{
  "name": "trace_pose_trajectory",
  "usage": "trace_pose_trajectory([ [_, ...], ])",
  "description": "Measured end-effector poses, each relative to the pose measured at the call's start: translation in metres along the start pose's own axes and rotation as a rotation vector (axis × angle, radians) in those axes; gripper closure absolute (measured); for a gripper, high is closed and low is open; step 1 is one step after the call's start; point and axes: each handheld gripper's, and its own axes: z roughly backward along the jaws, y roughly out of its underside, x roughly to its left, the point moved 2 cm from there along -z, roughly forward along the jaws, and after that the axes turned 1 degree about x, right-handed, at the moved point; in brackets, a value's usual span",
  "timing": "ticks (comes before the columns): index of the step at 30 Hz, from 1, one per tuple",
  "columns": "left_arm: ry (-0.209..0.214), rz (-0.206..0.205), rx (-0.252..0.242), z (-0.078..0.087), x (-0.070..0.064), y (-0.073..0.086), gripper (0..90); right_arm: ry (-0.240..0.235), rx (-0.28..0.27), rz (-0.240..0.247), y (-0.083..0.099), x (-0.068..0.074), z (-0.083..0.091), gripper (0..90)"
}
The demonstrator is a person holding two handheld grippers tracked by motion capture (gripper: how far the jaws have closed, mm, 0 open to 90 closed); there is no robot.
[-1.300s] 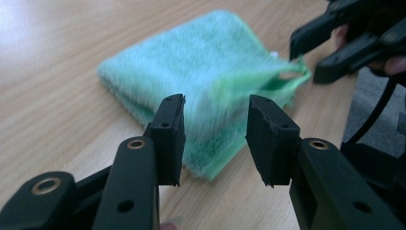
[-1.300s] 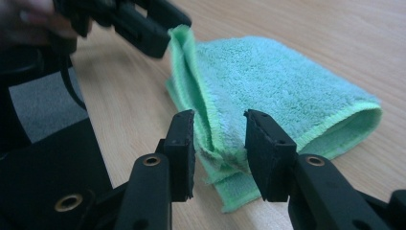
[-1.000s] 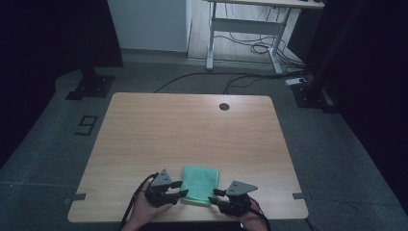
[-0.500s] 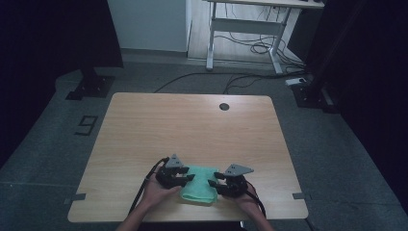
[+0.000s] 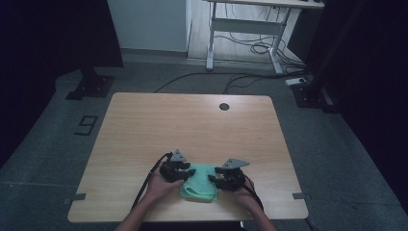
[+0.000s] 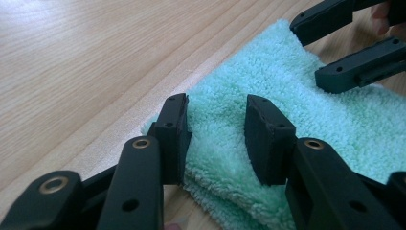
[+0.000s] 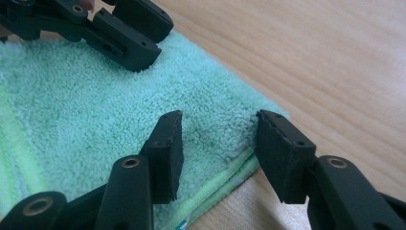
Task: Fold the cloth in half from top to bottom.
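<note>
Folded mint-green terry towel [image 5: 198,182] approached at two corners for a fold

The towel lies at the near edge of the light wooden table [image 5: 192,125]. The left gripper [image 6: 215,120] is poised over its left corner and the right gripper [image 7: 218,139] over its right corner, jaws of both parted widely with nothing clamped. Judged next: each pair of jaws is to be lowered around a corner and closed on the layers.

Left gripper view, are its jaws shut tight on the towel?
No, the left gripper has its jaws spread apart, with the green towel lying flat on the table in the gap between them.
</note>
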Motion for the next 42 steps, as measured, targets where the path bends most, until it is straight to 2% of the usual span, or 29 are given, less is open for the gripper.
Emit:
trace_pose_trajectory([
  [5, 0.006, -0.012, -0.049, 0.021, -0.007, -0.004, 60.0, -0.011, -0.042, 0.018, -0.008, 0.009, 0.011, 49.3],
  [8, 0.015, -0.036, -0.054, 0.028, -0.013, -0.002, 60.3, -0.017, -0.056, 0.030, -0.011, 0.020, 0.016, 47.8],
  [11, 0.014, -0.049, -0.038, 0.026, -0.016, 0.002, 60.5, -0.036, -0.064, 0.035, -0.010, 0.030, 0.018, 46.6],
  [15, 0.007, -0.045, -0.009, 0.017, -0.014, 0.007, 60.8, -0.052, -0.022, 0.049, -0.003, 0.040, 0.012, 43.5],
  [17, -0.004, -0.044, 0.005, 0.013, -0.013, 0.009, 60.9, -0.033, 0.016, 0.057, 0.001, 0.042, 0.008, 39.5],
  [19, -0.010, -0.035, 0.014, 0.008, -0.012, 0.011, 60.8, -0.015, 0.039, 0.054, 0.004, 0.041, 0.003, 37.8],
  [25, -0.023, -0.006, 0.009, 0.001, -0.007, 0.007, 60.9, -0.012, 0.042, 0.028, 0.000, 0.027, -0.004, 37.9],
  [28, -0.028, 0.000, 0.016, -0.003, -0.004, 0.002, 60.9, 0.013, 0.051, 0.027, -0.004, 0.017, -0.008, 37.0],
  [32, -0.041, 0.016, 0.015, -0.010, 0.003, -0.005, 60.9, 0.011, 0.050, 0.008, -0.008, 0.002, -0.013, 37.2],
  [37, -0.042, 0.021, 0.020, -0.013, 0.006, -0.009, 61.0, 0.005, 0.064, 0.002, -0.013, -0.006, -0.016, 37.5],
  [42, -0.047, 0.022, 0.018, -0.013, 0.005, -0.009, 60.8, 0.012, 0.009, -0.005, -0.022, -0.008, -0.010, 38.9],
])
